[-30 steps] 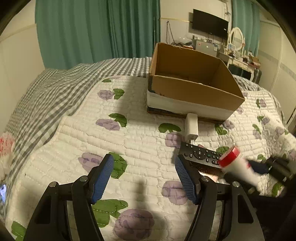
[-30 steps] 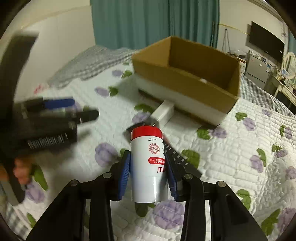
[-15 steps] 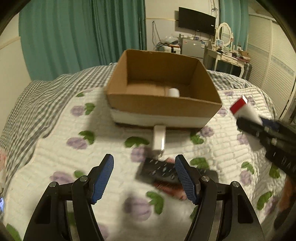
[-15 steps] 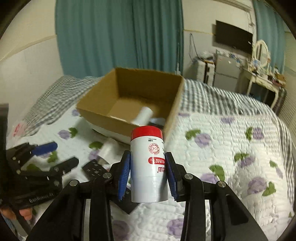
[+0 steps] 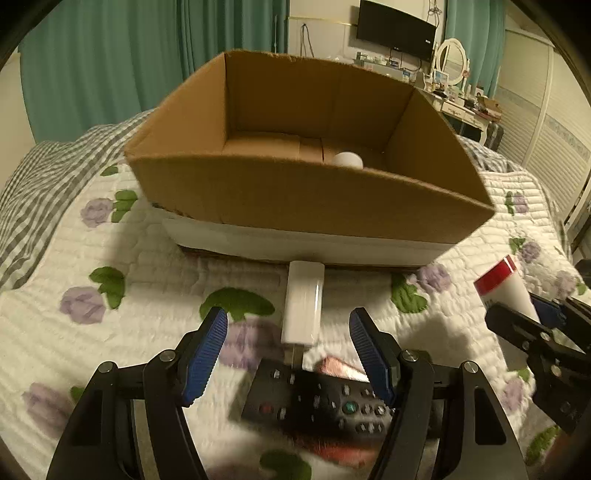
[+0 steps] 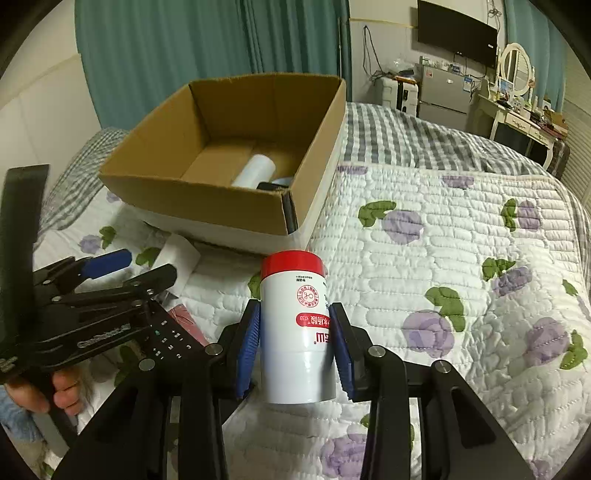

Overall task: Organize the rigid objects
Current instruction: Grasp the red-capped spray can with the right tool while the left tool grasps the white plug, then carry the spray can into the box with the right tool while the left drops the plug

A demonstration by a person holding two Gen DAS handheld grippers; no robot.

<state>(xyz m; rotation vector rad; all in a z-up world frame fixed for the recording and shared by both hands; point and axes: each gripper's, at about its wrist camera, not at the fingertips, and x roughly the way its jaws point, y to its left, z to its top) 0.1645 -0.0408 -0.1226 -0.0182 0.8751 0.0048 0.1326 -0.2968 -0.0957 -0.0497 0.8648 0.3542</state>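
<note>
My right gripper is shut on a white bottle with a red cap, held above the quilt near the open cardboard box; the bottle also shows in the left wrist view. The box holds a white cylinder and a dark item. My left gripper is open and empty, low over a black remote, with a white rectangular block between the fingers and the box. It shows in the right wrist view.
A red flat item lies under the remote. The flowered quilt spreads right of the box. A dresser, mirror and TV stand at the far wall, teal curtains behind.
Both grippers moved closer to the box. The left came down over the remote and block. The right, still gripping the bottle, swung toward the box's right corner.
</note>
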